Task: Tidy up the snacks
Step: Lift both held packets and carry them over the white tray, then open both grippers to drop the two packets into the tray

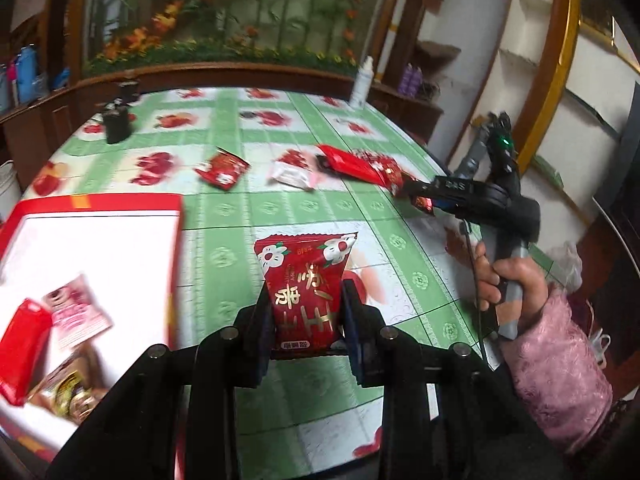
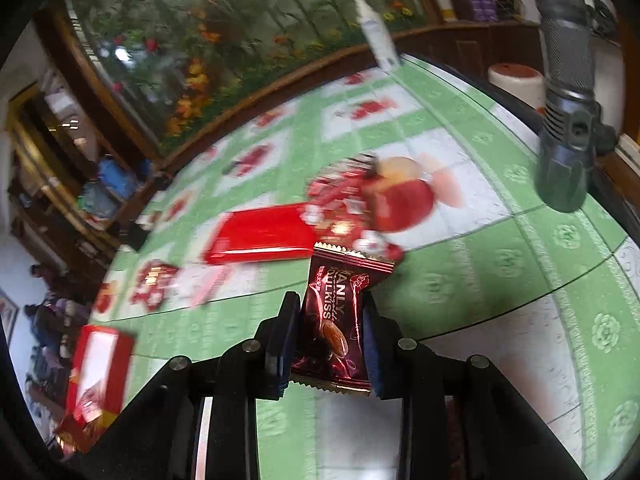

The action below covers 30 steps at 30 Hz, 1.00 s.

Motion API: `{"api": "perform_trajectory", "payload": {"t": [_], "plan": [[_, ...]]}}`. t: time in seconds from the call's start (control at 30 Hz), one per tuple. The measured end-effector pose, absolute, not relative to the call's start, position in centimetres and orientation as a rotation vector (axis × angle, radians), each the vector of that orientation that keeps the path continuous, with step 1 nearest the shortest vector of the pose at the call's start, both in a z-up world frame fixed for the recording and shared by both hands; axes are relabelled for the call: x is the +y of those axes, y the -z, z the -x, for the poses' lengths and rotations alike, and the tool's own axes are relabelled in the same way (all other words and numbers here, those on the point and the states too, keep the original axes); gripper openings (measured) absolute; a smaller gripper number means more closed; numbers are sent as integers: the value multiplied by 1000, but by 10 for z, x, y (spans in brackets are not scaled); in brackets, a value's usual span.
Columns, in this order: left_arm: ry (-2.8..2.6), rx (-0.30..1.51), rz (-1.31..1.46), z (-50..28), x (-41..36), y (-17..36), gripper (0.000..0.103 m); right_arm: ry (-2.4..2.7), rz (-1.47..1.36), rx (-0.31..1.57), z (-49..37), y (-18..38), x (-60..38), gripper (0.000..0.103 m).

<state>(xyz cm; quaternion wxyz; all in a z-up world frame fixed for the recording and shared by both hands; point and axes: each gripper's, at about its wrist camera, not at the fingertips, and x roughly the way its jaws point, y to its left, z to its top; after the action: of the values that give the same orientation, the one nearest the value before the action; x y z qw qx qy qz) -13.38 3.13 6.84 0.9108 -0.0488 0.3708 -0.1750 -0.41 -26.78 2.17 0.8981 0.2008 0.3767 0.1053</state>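
My left gripper (image 1: 306,294) is shut on a red snack packet (image 1: 308,276) with white flowers, held above the green tablecloth. To its left lies an open red box (image 1: 100,236) with a white inside, holding a pink packet (image 1: 76,312), a red packet (image 1: 22,348) and a gold one (image 1: 68,392). My right gripper (image 2: 334,320) is shut on a dark red chocolate packet (image 2: 336,316). The left wrist view shows that gripper (image 1: 424,196) at the right, in a hand (image 1: 508,284) with a pink sleeve. Loose on the table are a long red packet (image 2: 260,236) and a heap of red-and-white wrappers (image 2: 344,204).
Further packets lie mid-table: a small red one (image 1: 222,168), a white-pink one (image 1: 292,170), a long red one (image 1: 352,164). A black object (image 1: 118,120) and a white bottle (image 1: 362,80) stand at the far edge. A grey handle (image 2: 568,92) rises at the right.
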Motion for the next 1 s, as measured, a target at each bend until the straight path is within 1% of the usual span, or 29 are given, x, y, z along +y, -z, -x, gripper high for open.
{"api": "perform_trajectory", "payload": {"t": [0.23, 0.43, 0.57, 1.0], "plan": [[303, 707, 82, 149, 49, -77, 28, -393, -345, 663, 33, -46, -226, 30], [248, 701, 121, 149, 77, -72, 28, -467, -316, 632, 52, -56, -188, 30], [198, 710, 156, 148, 100, -67, 28, -547, -286, 638, 64, -56, -154, 30], [-26, 754, 203, 153, 173, -48, 29, -857, -188, 743, 85, -41, 3, 31]]}}
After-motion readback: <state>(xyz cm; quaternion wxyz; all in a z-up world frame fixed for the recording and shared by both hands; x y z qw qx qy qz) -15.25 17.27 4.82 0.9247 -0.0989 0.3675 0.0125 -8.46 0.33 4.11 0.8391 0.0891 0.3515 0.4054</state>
